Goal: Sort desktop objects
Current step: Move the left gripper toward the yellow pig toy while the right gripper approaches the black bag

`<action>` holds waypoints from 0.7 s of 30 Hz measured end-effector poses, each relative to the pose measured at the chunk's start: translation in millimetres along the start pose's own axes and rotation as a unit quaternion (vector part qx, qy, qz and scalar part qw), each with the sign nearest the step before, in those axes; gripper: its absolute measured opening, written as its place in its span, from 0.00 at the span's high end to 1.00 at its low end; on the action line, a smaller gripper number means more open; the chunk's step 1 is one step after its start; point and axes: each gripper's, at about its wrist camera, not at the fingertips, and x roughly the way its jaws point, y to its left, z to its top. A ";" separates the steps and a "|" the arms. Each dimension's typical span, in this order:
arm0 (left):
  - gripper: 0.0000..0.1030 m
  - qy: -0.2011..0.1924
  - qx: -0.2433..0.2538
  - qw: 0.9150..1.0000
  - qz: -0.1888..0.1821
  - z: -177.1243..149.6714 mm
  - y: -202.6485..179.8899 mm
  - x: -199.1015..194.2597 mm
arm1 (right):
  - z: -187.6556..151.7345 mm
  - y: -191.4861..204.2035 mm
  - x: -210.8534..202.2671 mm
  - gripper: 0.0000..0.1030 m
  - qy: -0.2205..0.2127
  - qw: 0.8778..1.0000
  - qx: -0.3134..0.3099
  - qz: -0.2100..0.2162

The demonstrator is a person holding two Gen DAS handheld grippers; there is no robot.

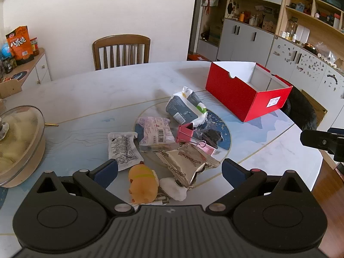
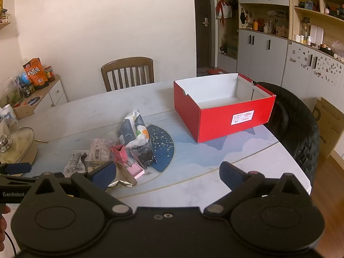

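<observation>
— Marble worktop (image 2: pixel 189 185) is carrying a red box (image 2: pixel 221 118) showing only its white inside; snack packets (image 1: pixel 182 163) are lying piled beside it.
— Left tongs (image 1: pixel 169 167) are hovering wide over them; right tongs (image 2: pixel 167 175) are gaping, holding nothing.

Silver snack packets (image 1: pixel 185 167), lower centre: "ZHOUSHI". Orange bag (image 1: pixel 19 43) on cabinet, upper left: "八爪烧". Left gripper (image 2: pixel 16 168) body at left edge, right wrist view: "GenRobot". Red box label (image 2: pixel 242 117) text too small.
</observation>
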 end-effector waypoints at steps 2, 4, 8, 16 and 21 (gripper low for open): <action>0.00 0.001 0.000 1.000 -0.002 0.1 0.8 -0.3 | -0.1 -0.2 -0.1 0.01 0.000 1.000 0.001 0.000; 0.00 0.000 0.001 1.000 -0.002 -0.3 0.2 -0.5 | 0.3 0.1 -0.2 0.01 0.000 1.000 0.000 0.000; 0.00 0.000 0.003 1.000 -0.003 -0.5 0.6 -1.2 | 1.3 1.0 -0.4 0.01 0.000 1.000 0.000 -0.001; 0.00 0.000 0.002 1.000 -0.007 -0.9 3.7 -2.4 | 3.3 2.4 -1.4 0.01 -0.001 1.000 -0.004 -0.001; 0.00 -0.001 0.001 1.000 -0.011 -1.4 10.5 -2.6 | 6.2 5.5 -2.7 0.01 -0.007 1.000 -0.007 0.007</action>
